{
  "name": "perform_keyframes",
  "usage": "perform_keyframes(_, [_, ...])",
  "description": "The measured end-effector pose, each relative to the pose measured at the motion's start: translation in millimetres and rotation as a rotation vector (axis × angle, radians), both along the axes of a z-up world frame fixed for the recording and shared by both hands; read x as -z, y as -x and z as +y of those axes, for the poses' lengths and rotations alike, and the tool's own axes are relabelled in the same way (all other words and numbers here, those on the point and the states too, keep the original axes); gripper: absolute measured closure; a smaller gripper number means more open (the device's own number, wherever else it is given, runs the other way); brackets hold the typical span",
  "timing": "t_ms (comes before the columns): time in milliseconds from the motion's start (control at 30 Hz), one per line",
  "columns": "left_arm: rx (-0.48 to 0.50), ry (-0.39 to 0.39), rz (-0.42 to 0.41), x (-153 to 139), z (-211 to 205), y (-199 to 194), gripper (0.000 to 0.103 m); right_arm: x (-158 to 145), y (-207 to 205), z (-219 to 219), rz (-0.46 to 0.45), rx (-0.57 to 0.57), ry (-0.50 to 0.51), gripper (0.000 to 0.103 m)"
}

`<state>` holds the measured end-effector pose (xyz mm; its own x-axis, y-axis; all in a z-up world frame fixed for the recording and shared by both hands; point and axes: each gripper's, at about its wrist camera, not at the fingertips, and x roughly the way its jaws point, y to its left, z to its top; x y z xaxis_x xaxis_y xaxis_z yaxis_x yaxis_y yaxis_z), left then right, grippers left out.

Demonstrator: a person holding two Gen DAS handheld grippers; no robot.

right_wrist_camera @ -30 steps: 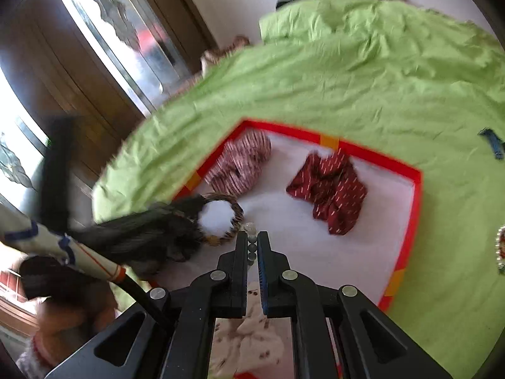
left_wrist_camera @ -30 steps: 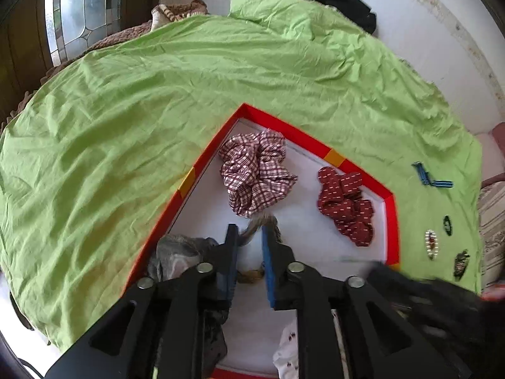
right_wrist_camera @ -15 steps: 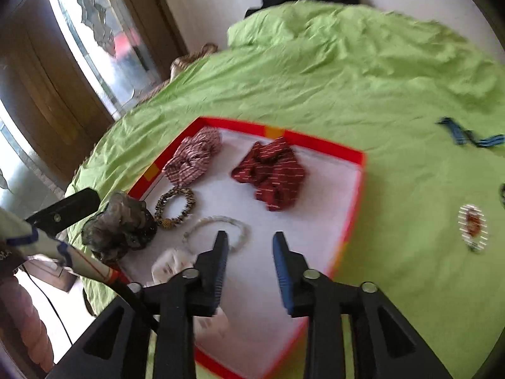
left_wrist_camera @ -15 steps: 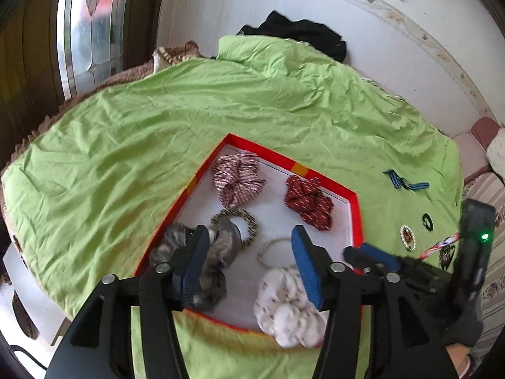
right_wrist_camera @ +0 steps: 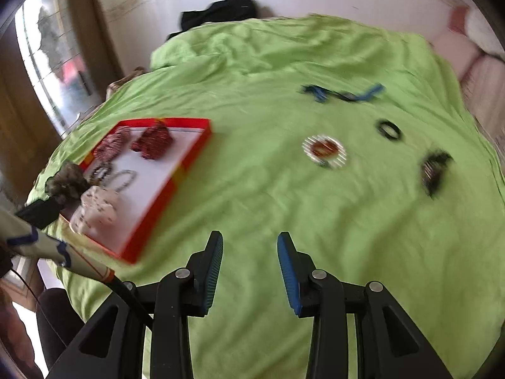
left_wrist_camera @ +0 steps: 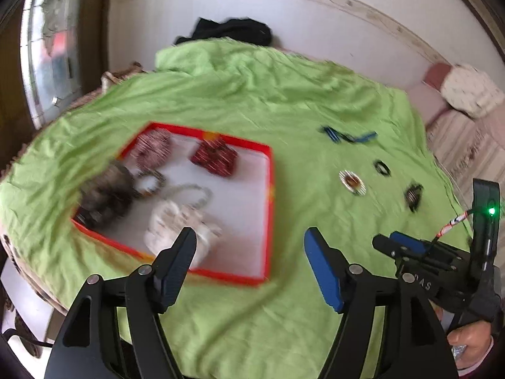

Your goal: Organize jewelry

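Note:
A red-rimmed white tray (left_wrist_camera: 270,189) (right_wrist_camera: 189,154) lies on the green sheet. It holds a checked scrunchie (left_wrist_camera: 153,150), a dark red scrunchie (left_wrist_camera: 214,158), a grey scrunchie (left_wrist_camera: 105,191), a white scrunchie (left_wrist_camera: 176,224), a beaded bracelet (left_wrist_camera: 150,183) and a pearl bracelet (left_wrist_camera: 189,192). Loose on the sheet are a white oval clip (right_wrist_camera: 325,151), a black ring (right_wrist_camera: 389,130), a dark clip (right_wrist_camera: 434,169) and blue clips (right_wrist_camera: 342,93). My left gripper (left_wrist_camera: 249,240) is open and empty above the tray's near edge. My right gripper (right_wrist_camera: 250,246) is open and empty over bare sheet.
The green sheet (right_wrist_camera: 284,208) covers a round bed against a white wall. Black cloth (left_wrist_camera: 233,30) lies at the far edge. A window and wooden frame stand at the left. Pillows (left_wrist_camera: 470,94) lie at the right. The right gripper's body (left_wrist_camera: 442,259) shows in the left wrist view.
Both grippers let go of bracelets in the tray, opened wide, and pulled back and to the right. The beaded and pearl bracelets now lie in the tray.

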<state>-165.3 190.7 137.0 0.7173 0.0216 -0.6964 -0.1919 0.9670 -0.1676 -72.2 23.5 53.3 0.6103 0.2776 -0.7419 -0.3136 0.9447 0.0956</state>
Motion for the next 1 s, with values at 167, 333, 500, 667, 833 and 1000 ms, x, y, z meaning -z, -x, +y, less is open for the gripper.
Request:
perform_keyframes(167, [0.074, -0.015, 0.032, 13, -38, 13, 0.033, 9, 24, -43, 0.019, 0.082, -0.039, 0.060])
perform_keyframes(333, [0.119, -0.013, 0.062, 22, -62, 21, 0.032, 19, 47, -76, 0.037, 0.151, -0.068, 0.059])
perform_keyframes(500, [0.128, -0.032, 0.062, 25, -72, 26, 0.024, 22, 59, -93, 0.047, 0.195, -0.083, 0.058])
perform_keyframes(667, [0.136, -0.015, 0.065, 28, -74, 28, 0.023, 10, 75, -100, 0.012, 0.221, -0.066, 0.057])
perform_keyframes(833, [0.155, 0.005, 0.043, 20, -75, 34, 0.023, -11, 90, -108, -0.028, 0.262, -0.076, 0.054])
perform_keyframes(1000, [0.145, -0.003, 0.015, 10, -71, 43, 0.023, -29, 100, -108, -0.066, 0.275, -0.087, 0.052])
